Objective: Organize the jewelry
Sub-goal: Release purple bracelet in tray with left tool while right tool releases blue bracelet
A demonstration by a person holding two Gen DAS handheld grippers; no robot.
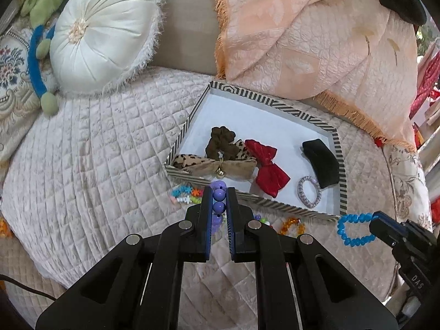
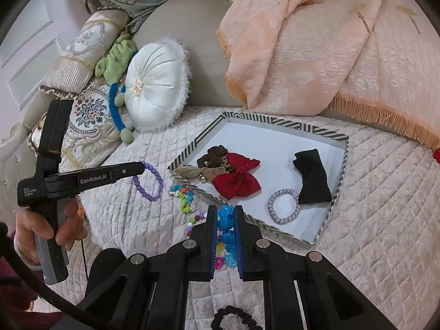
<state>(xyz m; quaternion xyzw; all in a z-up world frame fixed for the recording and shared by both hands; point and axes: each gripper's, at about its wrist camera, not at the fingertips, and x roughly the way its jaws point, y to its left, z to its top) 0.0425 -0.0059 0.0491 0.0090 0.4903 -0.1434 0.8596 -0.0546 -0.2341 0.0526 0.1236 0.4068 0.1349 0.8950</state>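
Round purple beads (image 1: 219, 194) pinched between ridged fingers (image 1: 205, 209) (glossy, strung).

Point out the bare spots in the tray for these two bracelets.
The tray's far half is bare, from the far rim to the scrunchie and black bow. A small gap lies between red bow and hair ring. The near left corner is crowded.

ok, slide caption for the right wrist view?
Right claw grips a blue bracelet beside the striped tray; left claw holds a purple one.
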